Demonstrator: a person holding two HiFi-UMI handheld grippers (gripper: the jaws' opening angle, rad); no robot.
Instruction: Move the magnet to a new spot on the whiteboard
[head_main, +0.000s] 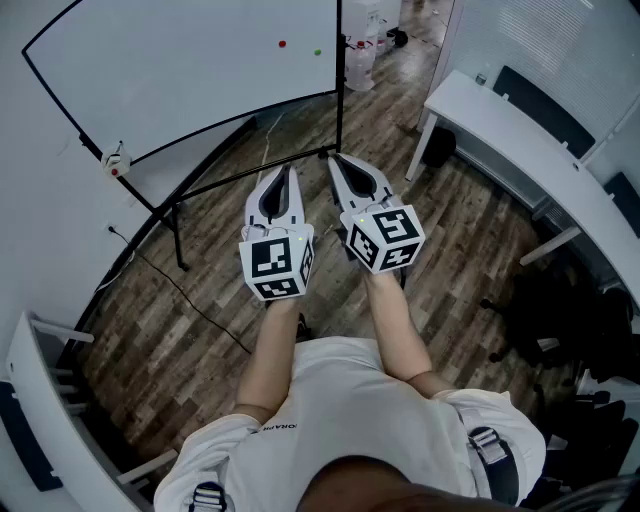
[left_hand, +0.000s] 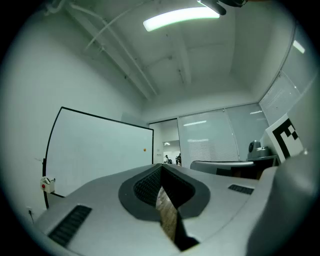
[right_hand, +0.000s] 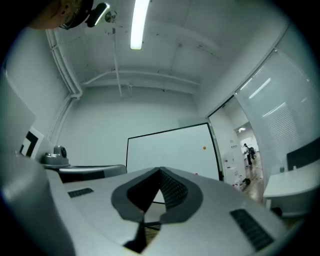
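Under the person's feet: wood plank floor (head_main: 200, 330), with a thin dark cable trailing across it from the wall at the left.
Whiteboard: large, black-framed whiteboard (head_main: 190, 70) on a black stand, ahead of the person. Its face is blank apart from 2 small magnets near the upper right corner.
Table: long white table (head_main: 520, 135) along the right side of the room, well apart from the whiteboard.
Person: white shirt (head_main: 370, 410), both forearms stretched forward toward the whiteboard.
Left gripper (head_main: 281, 170): held out roughly level and aimed at the whiteboard's lower part. Its jaws are closed tip to tip with nothing between them; only floor shows through the gap behind the tips in the left gripper view.
Right gripper (head_main: 335, 158): just beside the left gripper and pointing the same way. Its jaws are fully closed and empty.
Clipped item (head_main: 115, 165): small white and red object on the whiteboard's left frame edge; what it is cannot be told.
Red magnet (head_main: 282, 44): on the whiteboard face, high up and right of centre, well apart from both grippers.
Green magnet (head_main: 318, 52): just right of the red magnet and slightly lower, near the right frame edge.
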